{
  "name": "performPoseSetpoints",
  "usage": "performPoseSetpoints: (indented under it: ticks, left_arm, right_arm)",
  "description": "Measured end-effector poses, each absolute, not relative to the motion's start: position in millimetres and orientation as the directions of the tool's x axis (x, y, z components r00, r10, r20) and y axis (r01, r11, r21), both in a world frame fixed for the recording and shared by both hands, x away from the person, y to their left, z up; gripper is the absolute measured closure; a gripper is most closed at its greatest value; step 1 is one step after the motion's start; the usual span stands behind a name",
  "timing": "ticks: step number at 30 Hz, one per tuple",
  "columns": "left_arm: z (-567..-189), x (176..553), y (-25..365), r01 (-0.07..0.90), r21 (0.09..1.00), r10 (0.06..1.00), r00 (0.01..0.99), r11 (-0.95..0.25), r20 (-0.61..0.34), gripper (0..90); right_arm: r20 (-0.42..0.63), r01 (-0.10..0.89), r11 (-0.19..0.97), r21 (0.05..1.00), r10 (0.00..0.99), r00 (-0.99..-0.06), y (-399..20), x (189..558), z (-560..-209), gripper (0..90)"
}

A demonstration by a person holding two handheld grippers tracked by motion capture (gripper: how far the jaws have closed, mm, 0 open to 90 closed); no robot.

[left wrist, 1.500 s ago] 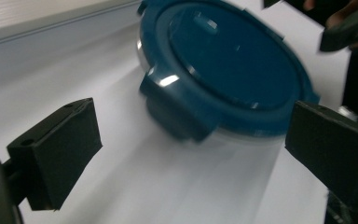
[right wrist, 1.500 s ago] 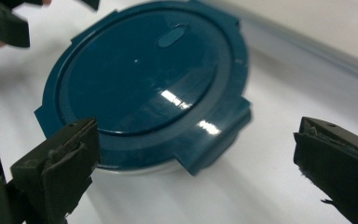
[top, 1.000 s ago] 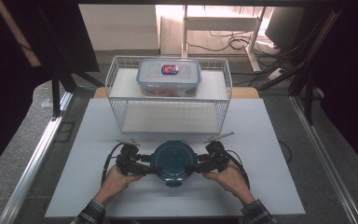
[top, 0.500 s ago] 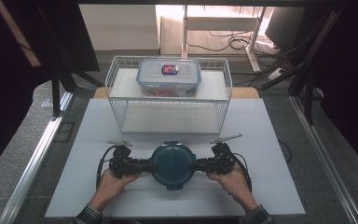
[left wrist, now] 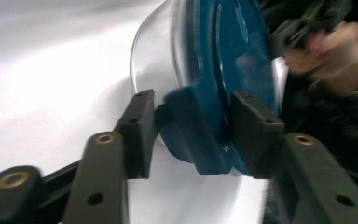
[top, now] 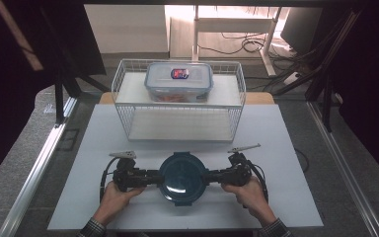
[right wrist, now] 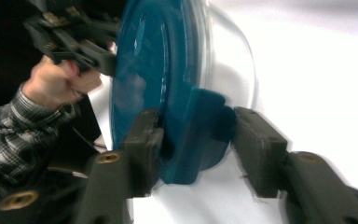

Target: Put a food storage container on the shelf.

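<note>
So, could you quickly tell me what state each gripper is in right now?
Left gripper: jaws just closing, shut on the round container's left clasp.
Right gripper: jaws just closing, shut on its right clasp.

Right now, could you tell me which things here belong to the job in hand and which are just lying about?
In the job:
- round container, blue lid, clear bowl
- left gripper, jaws closing around its left clip
- right gripper, jaws closing around its right clip

Lying about:
- wire basket
- rectangular box on top of the basket

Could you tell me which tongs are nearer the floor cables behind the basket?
Right tongs. Both, jaws just closed onto the round container's clasps, sit short of the cables; left tongs farther across.
</note>
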State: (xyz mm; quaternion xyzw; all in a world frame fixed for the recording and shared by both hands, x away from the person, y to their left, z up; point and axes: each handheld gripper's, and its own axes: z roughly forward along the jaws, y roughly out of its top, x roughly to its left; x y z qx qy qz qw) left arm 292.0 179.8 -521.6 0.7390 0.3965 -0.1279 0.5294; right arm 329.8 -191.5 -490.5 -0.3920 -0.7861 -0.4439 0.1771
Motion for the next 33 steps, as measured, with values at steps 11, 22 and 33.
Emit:
performPoseSetpoints:
  ticks: [11,22,33]
  left_arm:
    - [-519.7,281.7,176.3,0.755,0.654,0.503,0.585,-0.05,-0.636,53.6]
    - [-507.6,283.8,177.0,0.751,0.659,0.508,0.576,-0.02,-0.641,57.1]
    - [-477.7,289.7,174.9,0.703,0.71,0.528,0.613,-0.026,-0.588,57.1]
  right_arm:
    - [0.641,0.797,0.238,0.555,0.488,-0.592,-190.7,322.8,-489.2,56.1]
    - [0.594,0.771,0.233,0.592,0.521,-0.613,-189.3,317.3,-477.2,57.5]
    - [0.538,0.71,0.213,0.672,0.519,-0.665,-188.7,324.3,-448.3,57.0]
